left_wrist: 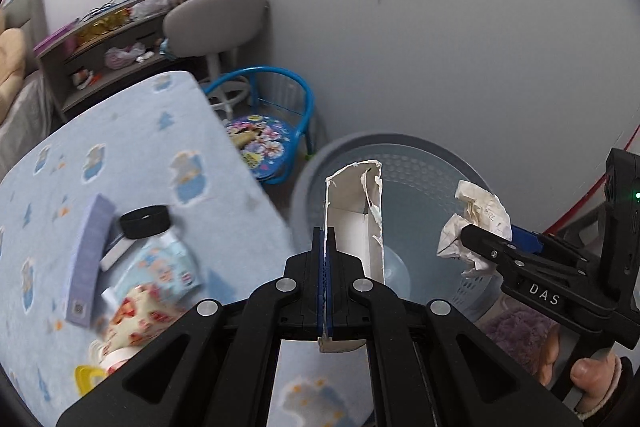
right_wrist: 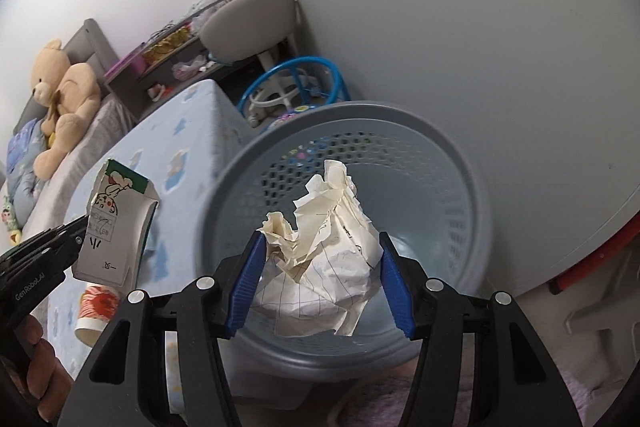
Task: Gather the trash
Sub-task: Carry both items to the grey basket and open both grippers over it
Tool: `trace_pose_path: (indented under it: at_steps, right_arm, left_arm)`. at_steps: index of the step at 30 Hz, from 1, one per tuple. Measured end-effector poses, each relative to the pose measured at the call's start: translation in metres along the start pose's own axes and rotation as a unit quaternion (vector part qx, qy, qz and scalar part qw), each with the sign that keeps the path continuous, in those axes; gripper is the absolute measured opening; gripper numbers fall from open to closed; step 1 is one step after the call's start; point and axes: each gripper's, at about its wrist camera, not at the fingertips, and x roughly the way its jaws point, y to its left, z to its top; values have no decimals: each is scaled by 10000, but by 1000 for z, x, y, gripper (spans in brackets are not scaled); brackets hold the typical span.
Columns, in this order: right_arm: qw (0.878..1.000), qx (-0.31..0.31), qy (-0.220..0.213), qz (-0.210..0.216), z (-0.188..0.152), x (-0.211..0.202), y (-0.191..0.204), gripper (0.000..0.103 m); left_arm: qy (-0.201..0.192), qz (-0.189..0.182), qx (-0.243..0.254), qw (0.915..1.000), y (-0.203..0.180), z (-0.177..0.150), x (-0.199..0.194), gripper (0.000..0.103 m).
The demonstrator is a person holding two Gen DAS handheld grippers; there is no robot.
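My left gripper (left_wrist: 325, 259) is shut on a torn white carton (left_wrist: 354, 223) and holds it upright over the near rim of a grey perforated basket (left_wrist: 420, 163). The carton also shows at the left of the right wrist view (right_wrist: 114, 227), with a green top and a cartoon print. My right gripper (right_wrist: 320, 267) is shut on a crumpled ball of lined paper (right_wrist: 324, 259) and holds it above the basket's (right_wrist: 472, 211) opening. In the left wrist view that paper ball (left_wrist: 476, 223) hangs at the right over the basket. The basket looks empty inside.
A table with a light blue patterned cloth (left_wrist: 120, 155) holds a purple box (left_wrist: 90, 259), a black-lidded jar (left_wrist: 146, 221), printed packets (left_wrist: 168, 267) and a paper cup (right_wrist: 96, 311). A blue child's chair (left_wrist: 268, 131), a grey swivel chair (left_wrist: 216, 19) and shelves stand behind.
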Motion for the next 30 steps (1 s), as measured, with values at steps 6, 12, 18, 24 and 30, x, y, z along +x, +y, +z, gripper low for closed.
trace_pose_path:
  at_steps: [6, 12, 18, 24, 30]
  right_arm:
    - [9997, 234, 75, 86, 3, 15, -24, 55]
    - [9993, 289, 155, 195, 3, 27, -31, 57]
    - [9991, 352, 94, 211, 5, 26, -35, 68]
    - [9991, 362, 106, 208, 6, 28, -35, 72]
    - [9993, 310, 93, 167, 4, 26, -36, 76]
  left_arm:
    - [286, -158, 184, 9993, -28, 10, 33, 1]
    - [397, -121, 197, 9989, -40, 9, 44, 2]
    - [310, -46, 151, 9994, -40, 11, 45, 43]
    - [262, 79, 145, 9995, -39, 10, 43, 48]
    - [270, 129, 50, 9995, -36, 8, 42, 51]
